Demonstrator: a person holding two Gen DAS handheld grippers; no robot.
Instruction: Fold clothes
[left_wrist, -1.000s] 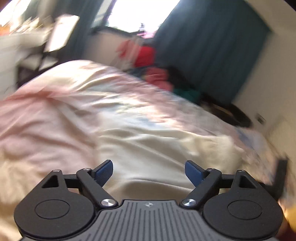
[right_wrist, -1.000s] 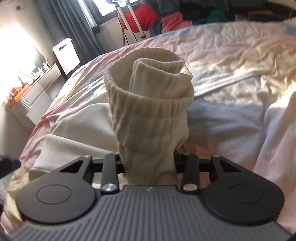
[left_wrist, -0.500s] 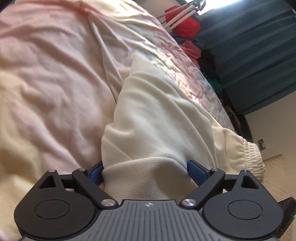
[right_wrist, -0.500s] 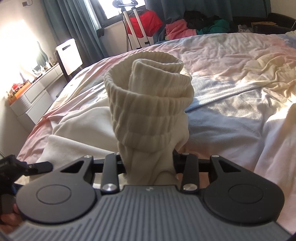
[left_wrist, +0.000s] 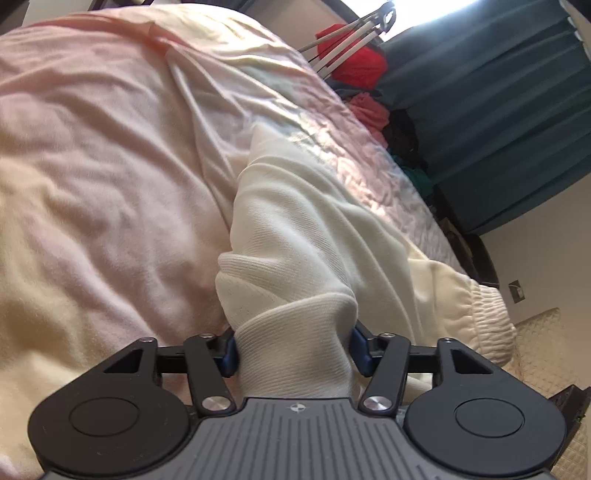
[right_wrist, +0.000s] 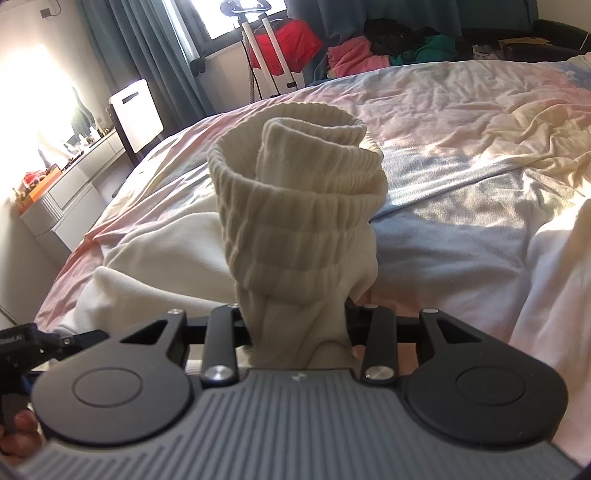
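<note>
Left tongs (left_wrist: 293, 350) have just been closing and are now pinching a bunched fold of the cream sweatshirt (left_wrist: 295, 229), blue pads (left_wrist: 229, 355) pressing into both sides. Right tongs (right_wrist: 295, 325) are clamping the sweatshirt's ribbed cuff (right_wrist: 299, 206), which is standing up rolled above them. The garment is lying across the bed (left_wrist: 92, 166), its pink-and-blue cover rumpled. Teal curtains (left_wrist: 498, 110) are hanging beyond.
</note>
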